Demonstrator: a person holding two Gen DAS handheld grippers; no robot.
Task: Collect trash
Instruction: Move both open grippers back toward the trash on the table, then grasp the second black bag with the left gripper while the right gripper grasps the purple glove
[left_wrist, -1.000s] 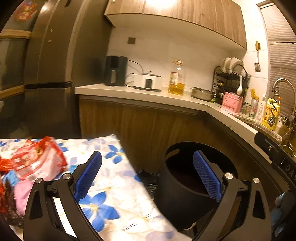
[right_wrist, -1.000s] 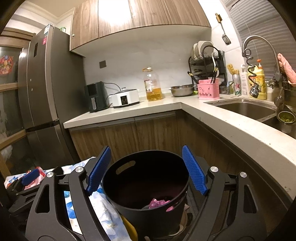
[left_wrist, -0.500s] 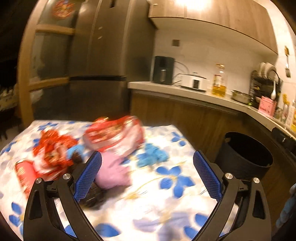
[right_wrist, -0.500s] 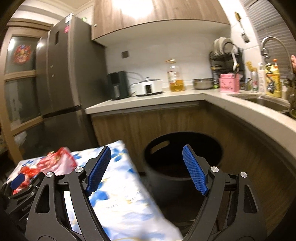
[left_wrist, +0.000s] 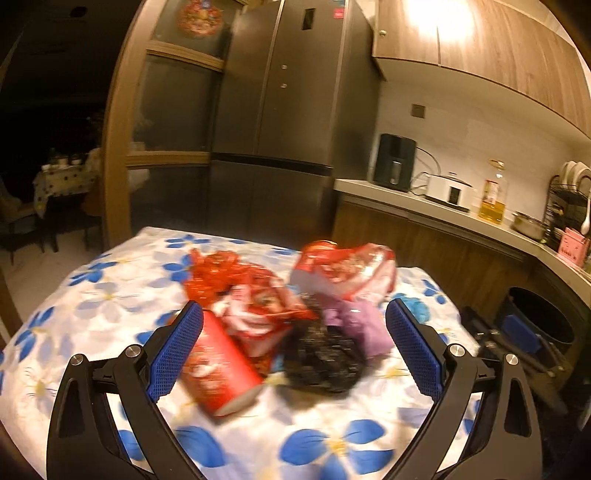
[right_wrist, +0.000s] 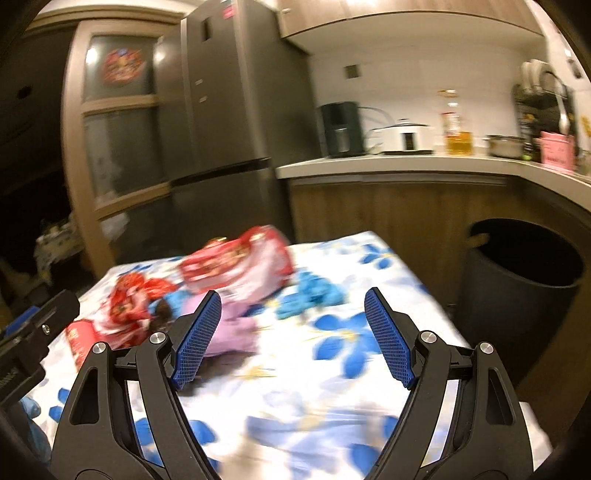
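You're reaching for trash (left_wrist: 280, 325) heaped mid-table (left_wrist: 92, 295) | both claws gaping, left (left_wrist: 293, 347), right (right_wrist: 291, 336), empty | pinch one wrapper (left_wrist: 343, 273) squarely | bin (right_wrist: 524, 273) waiting right

Trash pile (left_wrist: 280, 317) motion-blurred, wrapper print unreadable. Black bin (left_wrist: 539, 325) partly hidden behind right hand-held gripper (left_wrist: 517, 332). Tabletop (right_wrist: 332, 369) near edge cut off by frame.
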